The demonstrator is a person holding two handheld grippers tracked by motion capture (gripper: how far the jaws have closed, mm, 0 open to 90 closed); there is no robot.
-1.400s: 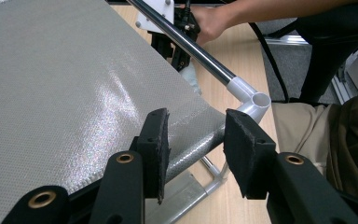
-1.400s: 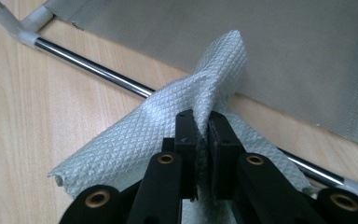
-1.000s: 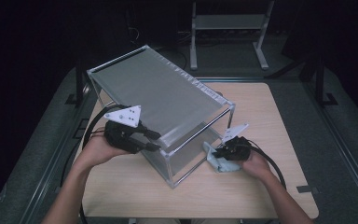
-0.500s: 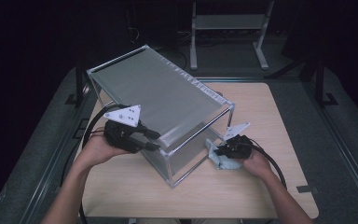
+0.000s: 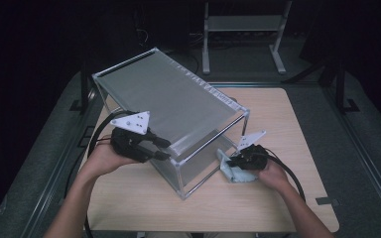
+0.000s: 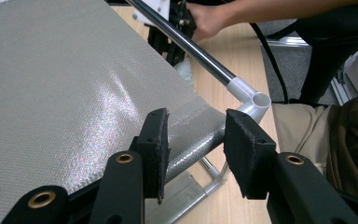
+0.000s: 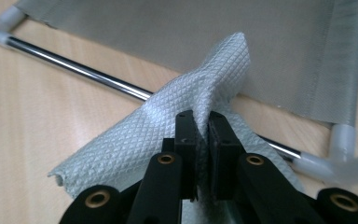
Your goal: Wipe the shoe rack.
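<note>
Dark surroundings swallow most of the room beyond the pale wooden table (image 5: pixel 287 129); only a metal stand (image 5: pixel 241 29) at the far side and some floor rails are faintly legible.

At the left of the high view, the left gripper (image 5: pixel 162 148) sits in the person's left hand (image 5: pixel 101 157), its grey three-cornered plate on top and its cable looping back toward the forearm. Its tips reach the near left edge of a box-shaped rack (image 5: pixel 171 106) made of chrome tubes and grey mesh fabric. In the left gripper view the jaws stand apart, with the fabric-wrapped lower edge of the rack (image 6: pixel 74 102) running between the pads (image 6: pixel 154 140); whether either pad actually presses on that edge cannot be made out, and a visible gap remains on the right-hand side. A white corner joint (image 6: pixel 254 100) sits just beyond them.

The rack stands tilted across the table's middle, its far end fading into shadow and its interior mostly hidden by the mesh top.

To the right, a pale blue cloth (image 5: pixel 233 168) lies on the table against the rack's near right lower tube, partly covered by the right gripper (image 5: pixel 230 162). In the right gripper view the jaws are closed together on a fold of the quilted cloth (image 7: pixel 177 126), which bunches upward over the chrome tube (image 7: pixel 79 70); its lower part is cut off behind the jaws.
</note>
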